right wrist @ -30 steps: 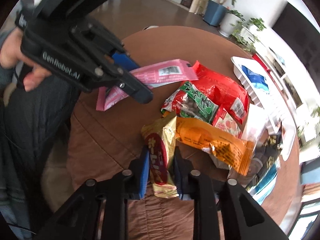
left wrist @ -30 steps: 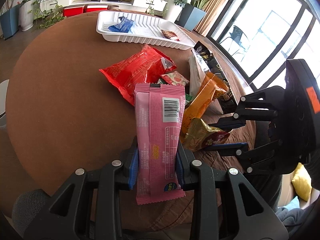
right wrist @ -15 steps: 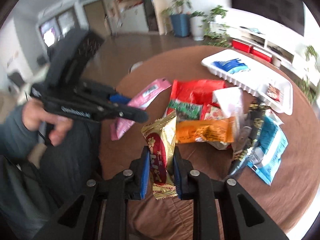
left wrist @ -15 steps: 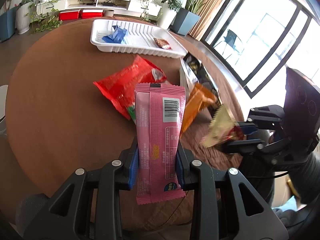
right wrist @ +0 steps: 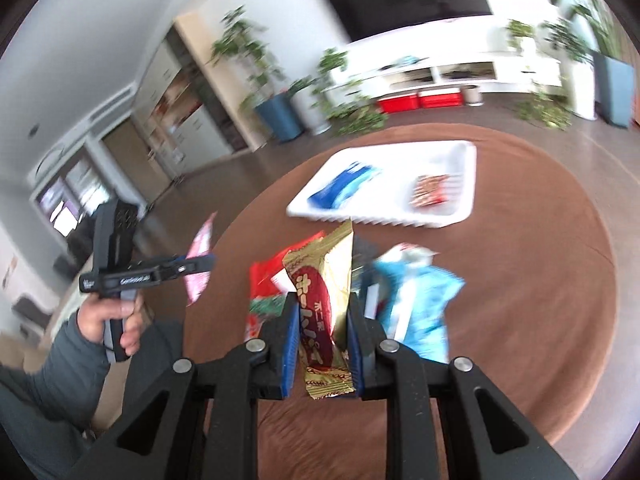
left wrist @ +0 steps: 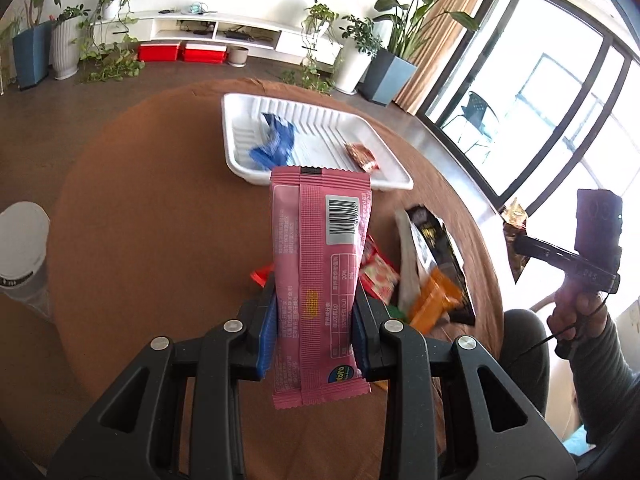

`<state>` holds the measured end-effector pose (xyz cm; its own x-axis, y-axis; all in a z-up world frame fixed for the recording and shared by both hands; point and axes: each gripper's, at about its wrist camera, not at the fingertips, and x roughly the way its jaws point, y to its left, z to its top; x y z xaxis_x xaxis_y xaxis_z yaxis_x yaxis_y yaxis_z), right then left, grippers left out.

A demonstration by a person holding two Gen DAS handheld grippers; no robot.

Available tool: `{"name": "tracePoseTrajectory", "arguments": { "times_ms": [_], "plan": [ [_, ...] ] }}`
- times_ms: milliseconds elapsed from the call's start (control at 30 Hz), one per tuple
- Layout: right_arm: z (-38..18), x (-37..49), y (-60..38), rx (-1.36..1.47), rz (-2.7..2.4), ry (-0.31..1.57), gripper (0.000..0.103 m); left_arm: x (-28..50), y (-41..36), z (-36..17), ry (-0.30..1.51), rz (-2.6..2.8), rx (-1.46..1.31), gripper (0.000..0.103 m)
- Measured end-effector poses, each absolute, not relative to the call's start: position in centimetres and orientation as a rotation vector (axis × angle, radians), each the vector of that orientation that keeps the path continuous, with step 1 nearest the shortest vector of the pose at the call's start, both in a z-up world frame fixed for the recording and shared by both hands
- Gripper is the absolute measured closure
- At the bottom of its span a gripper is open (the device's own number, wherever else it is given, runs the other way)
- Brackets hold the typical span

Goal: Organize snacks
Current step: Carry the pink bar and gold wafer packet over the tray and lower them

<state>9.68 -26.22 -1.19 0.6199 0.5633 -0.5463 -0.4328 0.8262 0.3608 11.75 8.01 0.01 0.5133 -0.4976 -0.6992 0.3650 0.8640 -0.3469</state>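
My left gripper (left wrist: 314, 320) is shut on a long pink snack packet (left wrist: 320, 264) and holds it above the round brown table (left wrist: 140, 220). My right gripper (right wrist: 322, 332) is shut on a gold and red snack packet (right wrist: 324, 292), lifted above the pile. A white tray (left wrist: 360, 128) at the far side holds a blue packet (left wrist: 274, 144) and a small red packet (left wrist: 362, 156). The tray also shows in the right wrist view (right wrist: 464, 184). The right gripper shows at the right edge of the left wrist view (left wrist: 516, 236).
A pile of snacks lies on the table: an orange packet (left wrist: 434, 300), a black packet (left wrist: 436, 240), a red packet (right wrist: 268, 276) and a light blue packet (right wrist: 420, 300). A white cup (left wrist: 22, 240) stands at the left. Potted plants and windows ring the room.
Both grippers have lifted higher with their packets. The right gripper has raised the gold packet clear of the pile and swung toward the tray.
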Motion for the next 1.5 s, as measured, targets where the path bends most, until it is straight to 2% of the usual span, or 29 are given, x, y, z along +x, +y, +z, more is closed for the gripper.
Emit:
{"name": "tracePoseTrajectory", "arguments": {
  "times_ms": [367,567,733,1000,1200,1500],
  "plan": [
    [1.7,15.8,-33.4,0.371,0.313,0.623,0.08,20.9,9.2,5.3,0.822,-0.459,-0.102,0.075],
    [4.1,22.2,-32.1,0.347,0.32,0.634,0.08,26.8,6.3,6.2,0.837,-0.475,-0.029,0.075],
    [4.7,26.7,-28.3,0.267,0.385,0.687,0.08,31.0,3.2,4.8,0.887,-0.491,0.017,0.075],
    [1.3,33.2,-23.9,0.215,0.414,0.822,0.08,35.6,2.0,0.7,0.986,-0.48,0.013,0.075],
    [-1.8,35.7,-22.3,0.219,0.397,0.909,0.08,38.2,1.7,-2.9,1.038,-0.452,0.012,0.075],
    [-4.3,37.5,-21.8,0.208,0.377,0.974,0.08,39.4,-0.2,-4.9,1.058,-0.448,0.016,0.074]
  ]
}}
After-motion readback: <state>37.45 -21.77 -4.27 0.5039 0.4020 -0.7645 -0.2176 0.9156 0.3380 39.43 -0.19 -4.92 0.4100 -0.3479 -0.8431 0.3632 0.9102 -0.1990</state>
